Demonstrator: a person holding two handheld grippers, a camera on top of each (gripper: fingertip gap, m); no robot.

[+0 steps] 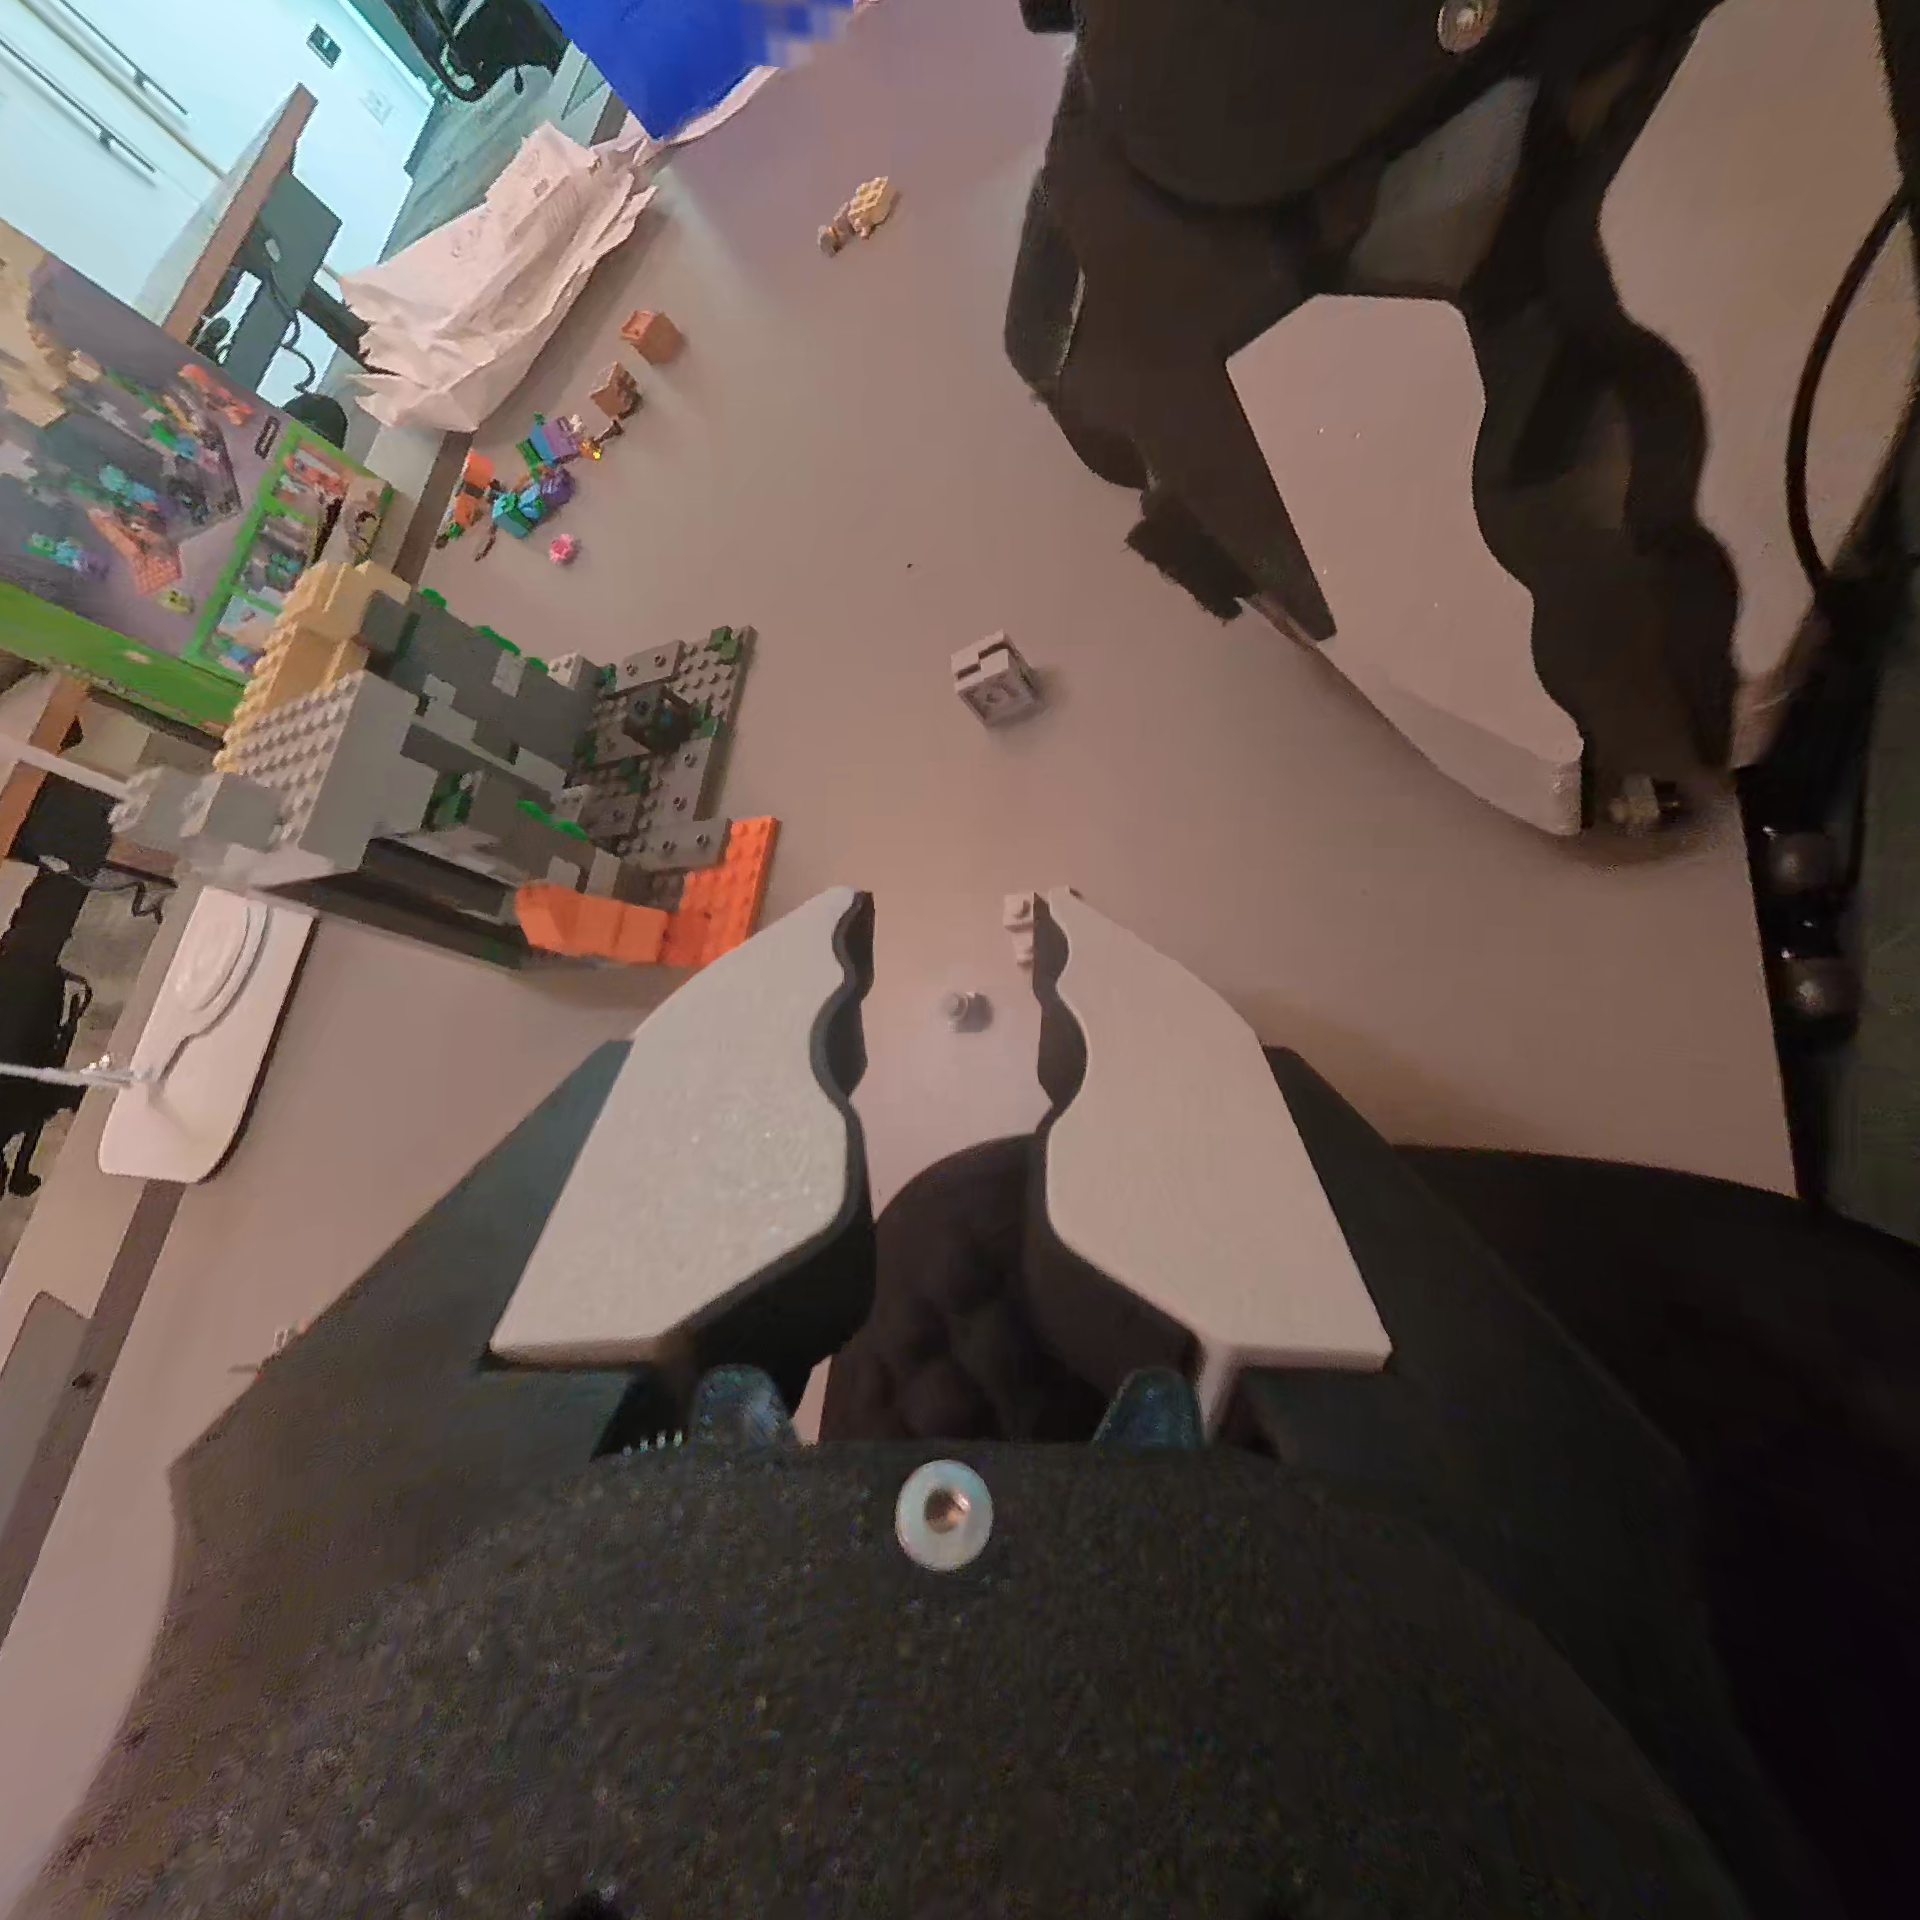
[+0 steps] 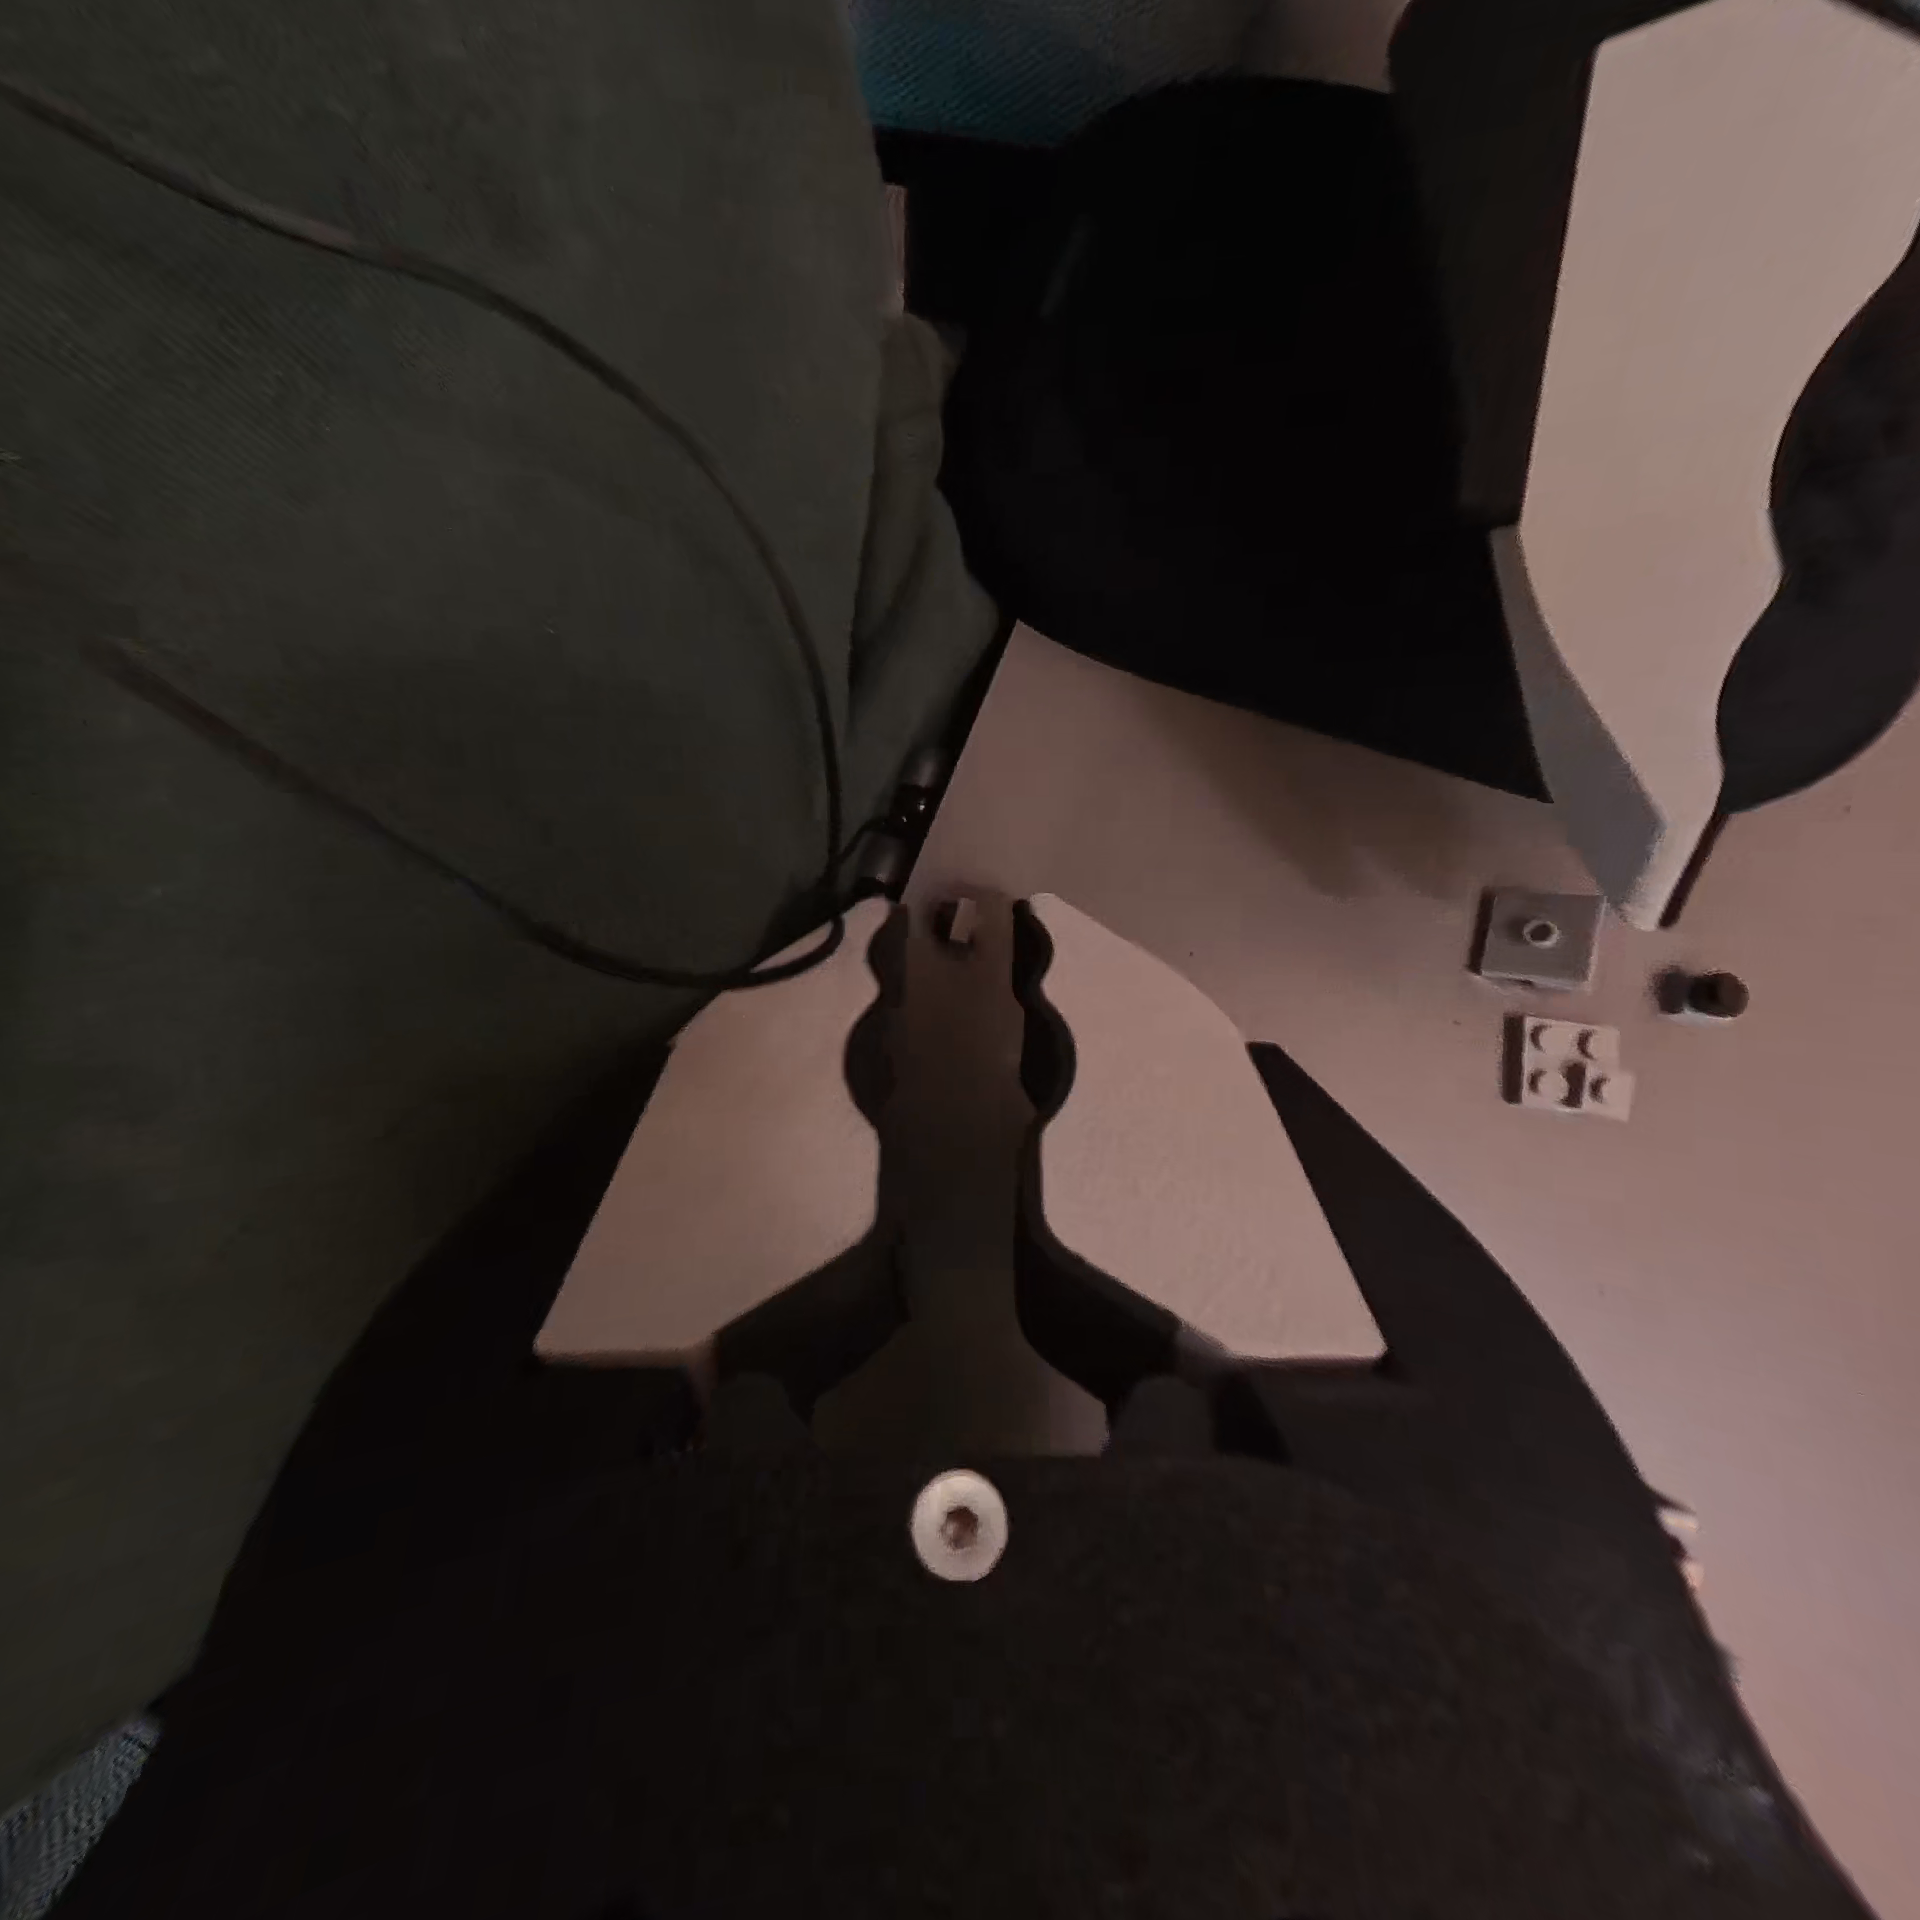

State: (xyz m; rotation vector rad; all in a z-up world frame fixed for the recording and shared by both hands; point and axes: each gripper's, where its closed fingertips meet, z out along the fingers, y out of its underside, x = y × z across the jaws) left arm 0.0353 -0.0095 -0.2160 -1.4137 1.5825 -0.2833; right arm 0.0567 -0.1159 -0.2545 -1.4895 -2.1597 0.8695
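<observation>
Your left gripper [image 1: 956, 909] is spread apart with nothing between its fingers, hovering low over the pale table [image 1: 1195, 831]. A small grey round stud piece [image 1: 966, 1008] lies on the table in the gap between the fingers, untouched. A tiny light grey brick [image 1: 1020, 920] sits right at the tip of the right-hand finger; contact there cannot be made out. A grey square brick [image 1: 994, 677] lies beyond the stud piece, well clear of the tips.

Your right gripper [image 2: 961, 914] is nearly closed on a small pale brick [image 2: 956, 920], which sits between the fingertips at the table's near edge, beside your dark green clothing [image 2: 416, 520] and a thin black cable [image 2: 727, 582]. The view is dim, but the fingers appear to pinch it.

From the right wrist view, the grey square brick [image 2: 1538, 935] lies just beside the left gripper's tip [image 2: 1647, 904], with a dark stud piece [image 2: 1699, 992] and a flat grey plate with studs [image 2: 1564, 1070] close by it.

Left of the grey square brick stands a grey, tan and orange brick-built model [image 1: 499, 758]. Beyond the model lie loose coloured bricks [image 1: 530, 478], crumpled white paper [image 1: 499, 281] and a green-edged set box [image 1: 156, 520].
</observation>
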